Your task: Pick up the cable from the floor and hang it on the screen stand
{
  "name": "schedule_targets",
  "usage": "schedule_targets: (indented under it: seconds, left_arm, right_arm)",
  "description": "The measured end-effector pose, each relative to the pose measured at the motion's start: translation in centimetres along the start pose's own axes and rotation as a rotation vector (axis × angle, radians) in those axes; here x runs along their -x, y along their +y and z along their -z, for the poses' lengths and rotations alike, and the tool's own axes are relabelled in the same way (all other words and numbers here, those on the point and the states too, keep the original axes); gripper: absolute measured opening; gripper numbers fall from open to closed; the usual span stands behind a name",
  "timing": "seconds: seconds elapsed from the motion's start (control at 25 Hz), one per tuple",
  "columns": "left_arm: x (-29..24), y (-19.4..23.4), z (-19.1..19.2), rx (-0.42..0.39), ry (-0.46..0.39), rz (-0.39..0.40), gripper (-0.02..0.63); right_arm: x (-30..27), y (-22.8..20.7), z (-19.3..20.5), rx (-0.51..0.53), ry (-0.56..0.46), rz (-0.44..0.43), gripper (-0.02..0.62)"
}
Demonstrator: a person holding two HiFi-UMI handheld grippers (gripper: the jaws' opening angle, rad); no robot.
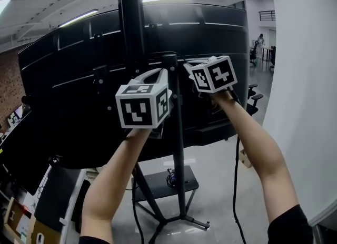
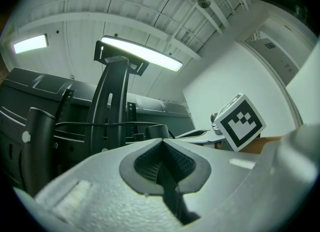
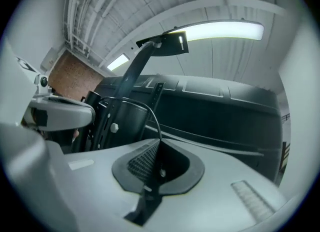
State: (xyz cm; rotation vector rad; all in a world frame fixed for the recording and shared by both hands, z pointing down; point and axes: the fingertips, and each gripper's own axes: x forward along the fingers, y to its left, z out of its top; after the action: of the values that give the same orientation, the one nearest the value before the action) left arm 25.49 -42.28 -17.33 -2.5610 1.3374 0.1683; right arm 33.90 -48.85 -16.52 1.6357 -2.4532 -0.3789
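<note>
Hanging looks underway: right gripper (image 3: 159,145) pinches the cable (image 3: 150,113), which arcs toward 11 o'clock over the screen stand (image 1: 179,148). Left gripper (image 2: 161,143) is pressed together, seemingly empty. Next, probably: settle the cable, then release.

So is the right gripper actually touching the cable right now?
Touching. The right gripper view shows the thin black cable curving down into the tongs of the right gripper, which are closed on it.
</note>
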Motion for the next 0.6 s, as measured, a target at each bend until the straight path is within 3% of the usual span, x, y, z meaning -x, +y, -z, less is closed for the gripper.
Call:
schedule_targets:
  seconds: [0.12, 0.4, 0.6]
  left_arm:
    - [0.5, -0.2, 0.6, 0.014, 0.009, -0.017, -0.003]
    - [1.8, 0.4, 2.5, 0.021, 0.046, -0.061, -0.002]
    - [2.7, 1.0, 3.5, 0.017, 0.069, -0.090, -0.003]
  right_arm:
    - [-0.1, 0.7, 0.5, -0.089, -0.049, -0.028, 0.011]
    - [-1.1, 1.4, 1.1, -0.149, -0.129, -0.034, 0.012]
    - [-1.3, 1.5, 0.9, -0.116, -0.160, -0.049, 0.014]
